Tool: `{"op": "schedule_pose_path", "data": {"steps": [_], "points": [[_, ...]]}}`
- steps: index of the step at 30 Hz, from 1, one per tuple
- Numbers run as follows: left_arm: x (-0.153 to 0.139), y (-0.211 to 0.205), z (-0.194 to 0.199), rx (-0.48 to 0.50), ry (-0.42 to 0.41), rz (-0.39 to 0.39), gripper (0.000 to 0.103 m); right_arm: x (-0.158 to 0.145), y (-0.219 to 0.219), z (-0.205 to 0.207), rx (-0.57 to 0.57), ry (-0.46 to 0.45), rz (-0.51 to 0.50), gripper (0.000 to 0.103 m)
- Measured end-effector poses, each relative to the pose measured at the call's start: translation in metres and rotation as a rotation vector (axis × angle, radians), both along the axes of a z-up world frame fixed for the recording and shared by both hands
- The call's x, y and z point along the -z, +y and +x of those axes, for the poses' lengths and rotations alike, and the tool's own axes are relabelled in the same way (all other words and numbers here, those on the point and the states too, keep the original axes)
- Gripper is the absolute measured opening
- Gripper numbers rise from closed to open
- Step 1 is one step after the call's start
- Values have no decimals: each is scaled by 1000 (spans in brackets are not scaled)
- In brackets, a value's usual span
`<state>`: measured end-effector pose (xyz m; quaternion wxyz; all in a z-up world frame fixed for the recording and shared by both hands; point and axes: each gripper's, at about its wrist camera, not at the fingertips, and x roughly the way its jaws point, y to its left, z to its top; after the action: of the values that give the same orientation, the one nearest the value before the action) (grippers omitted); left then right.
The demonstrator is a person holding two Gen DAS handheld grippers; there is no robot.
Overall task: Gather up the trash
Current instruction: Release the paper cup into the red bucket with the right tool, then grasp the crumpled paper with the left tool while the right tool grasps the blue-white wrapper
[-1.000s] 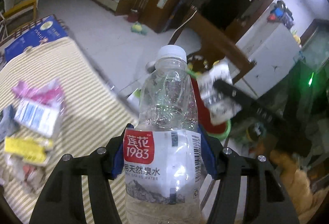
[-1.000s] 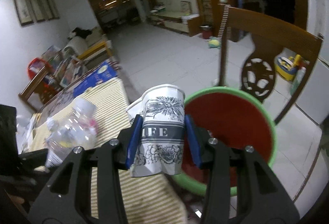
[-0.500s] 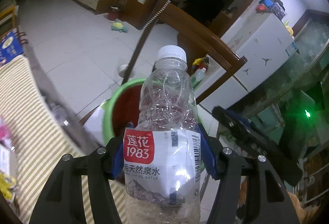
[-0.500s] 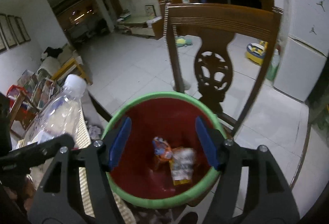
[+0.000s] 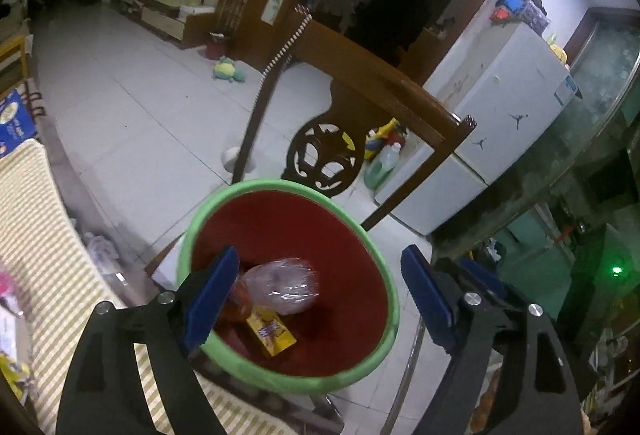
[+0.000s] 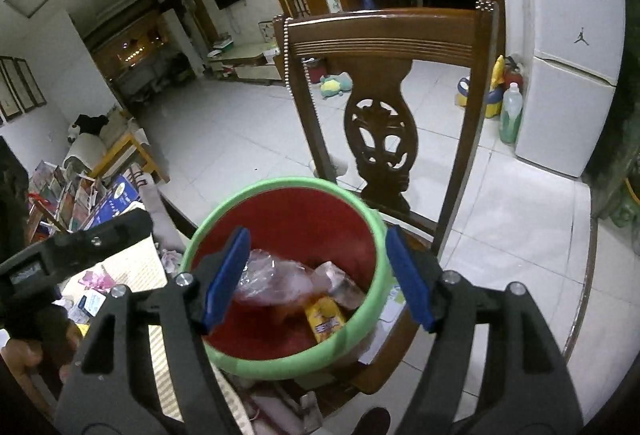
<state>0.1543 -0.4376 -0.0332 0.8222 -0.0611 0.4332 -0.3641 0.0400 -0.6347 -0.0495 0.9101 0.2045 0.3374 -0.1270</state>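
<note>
both grippers hang over a green-rimmed red bin (image 5: 390,299) that sits on the seat of a wooden chair (image 6: 386,35), just beside a table with a striped cloth (image 5: 36,235). the left gripper (image 5: 320,299) stands wide apart with nothing between its blue pads (image 5: 208,295); its jaws have just been opening. the right gripper (image 6: 318,279) is likewise spread and empty, its jaws also having just been opening a little further. down in the bin lies a clear plastic bottle (image 5: 282,287), on its side, blurred and glary, so its label cannot be read; in the right wrist view it reads only as a crumpled clear shape (image 6: 272,277). beside it lies a pale cup-like piece (image 6: 340,281), half hidden by the other trash, and a yellow wrapper (image 5: 272,331) touching the bottle. something orange-red sits under the bottle, but the left pad covers most of it. the near wall of the bin is cut off by the gripper bodies in both views. in the right wrist view the left gripper's dark body (image 6: 72,255) crosses the lower left, with part of a hand (image 6: 24,355) below it, cropped by the frame edge. more wrappers (image 6: 94,291) remain on the table, small and partly masked. a white fridge (image 5: 516,115) stands behind the chair.
</note>
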Motion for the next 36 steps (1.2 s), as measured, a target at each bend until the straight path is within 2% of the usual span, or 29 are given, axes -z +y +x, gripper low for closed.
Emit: {"op": "schedule_pose_path", "data": {"steps": [9, 18, 23, 25, 29, 32, 36], "points": [[-13, 93, -32, -113, -22, -20, 80, -7, 72, 12, -138, -5, -17, 72], [6, 218, -76, -278, 6, 33, 81, -6, 177, 26, -309, 13, -34, 75], [30, 305, -104, -413, 65, 60, 82, 2, 249, 27, -445, 61, -43, 75], [41, 345, -118, -480, 99, 70, 85, 9, 274, 27, -513, 98, -33, 78], [66, 402, -141, -554, 172, 102, 85, 31, 328, 16, -628, 181, -29, 78], [89, 426, -157, -563, 241, 121, 85, 46, 353, 7, -666, 240, -8, 78], [124, 436, -169, -522, 337, 133, 85, 63, 374, -3, -659, 297, 2, 78]]}}
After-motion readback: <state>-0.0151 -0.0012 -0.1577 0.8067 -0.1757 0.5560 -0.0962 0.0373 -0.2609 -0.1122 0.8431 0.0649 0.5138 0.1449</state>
